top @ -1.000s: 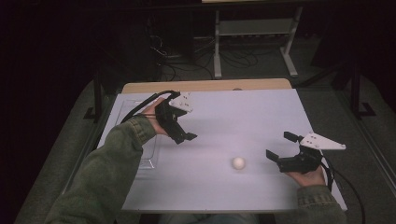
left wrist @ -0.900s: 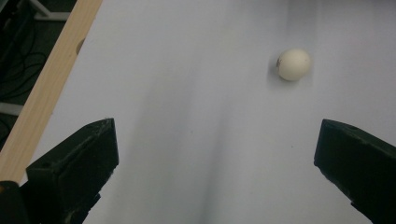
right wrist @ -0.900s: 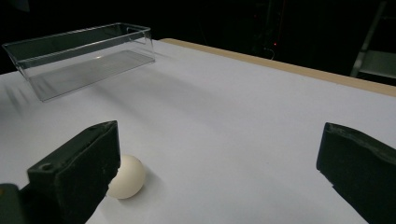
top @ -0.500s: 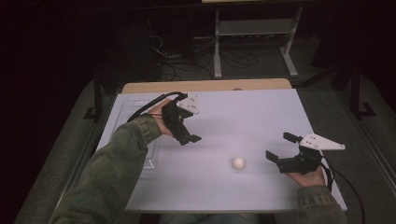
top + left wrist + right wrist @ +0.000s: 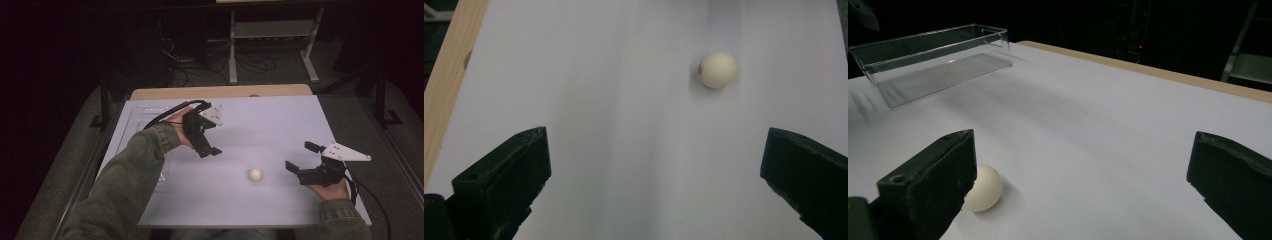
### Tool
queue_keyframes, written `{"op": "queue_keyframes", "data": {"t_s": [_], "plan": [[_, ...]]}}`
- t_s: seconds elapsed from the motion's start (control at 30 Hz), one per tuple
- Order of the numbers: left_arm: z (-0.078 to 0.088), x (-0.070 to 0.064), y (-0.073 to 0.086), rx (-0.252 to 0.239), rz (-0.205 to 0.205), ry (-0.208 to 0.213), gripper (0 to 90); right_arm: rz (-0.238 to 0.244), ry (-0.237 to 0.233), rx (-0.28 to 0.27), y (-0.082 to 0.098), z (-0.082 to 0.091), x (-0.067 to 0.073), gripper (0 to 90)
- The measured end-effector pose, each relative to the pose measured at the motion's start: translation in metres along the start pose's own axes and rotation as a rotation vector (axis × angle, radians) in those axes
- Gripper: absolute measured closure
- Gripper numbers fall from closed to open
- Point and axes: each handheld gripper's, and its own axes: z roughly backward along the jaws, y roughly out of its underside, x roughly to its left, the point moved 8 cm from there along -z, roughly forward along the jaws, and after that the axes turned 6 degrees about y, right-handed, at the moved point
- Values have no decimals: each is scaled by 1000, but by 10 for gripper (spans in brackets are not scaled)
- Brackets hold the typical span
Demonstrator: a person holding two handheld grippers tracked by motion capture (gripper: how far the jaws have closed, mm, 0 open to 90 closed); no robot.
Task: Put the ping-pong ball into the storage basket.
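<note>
A small white ball (image 5: 255, 174) rests on the white table top (image 5: 260, 125), between my two grippers. My left gripper (image 5: 209, 150) hovers up and to the left of it, open, jaws angled down toward the table. In the left gripper view the ball (image 5: 718, 70) lies ahead and right of the open left gripper (image 5: 656, 137). My right gripper (image 5: 300, 156) is open just right of the ball and points left. In the right gripper view the ball (image 5: 982, 188) sits beside the left jaw of the right gripper (image 5: 1083, 140), partly hidden by it.
A clear plastic tray (image 5: 131, 131) lies along the table's left side, under the left forearm; it also appears as the clear tray (image 5: 933, 60) in the right gripper view. A wooden strip (image 5: 220, 92) edges the far side. Beyond it stand a metal stand (image 5: 272, 35) and cables on a dark floor.
My left gripper has shifted a little to the right, toward the ball. The right gripper and the ball have stayed where they were.
</note>
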Motion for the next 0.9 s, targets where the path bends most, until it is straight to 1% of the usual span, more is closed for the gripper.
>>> {"op": "queue_keyframes", "data": {"t_s": [0.1, 0.23, 0.5, 0.73, 0.9], "plan": [[-3, -2, 0, 13, -9, 12, 0, -2, 0, 2, 0, 0, 0, 0], [-8, -3, 0, 31, -11, 23, 0, -2, -1, 2, 0, 0, 0, 0], [-14, -6, -5, 44, -23, 38, 0, -2, -5, 7, 1, -1, 1, 0], [-23, -10, -9, 73, -43, 63, 0, -3, -5, 4, 1, 0, 1, 0], [-27, -11, -12, 78, -49, 71, 0, -4, -6, 2, 0, 0, 1, 0]]}}
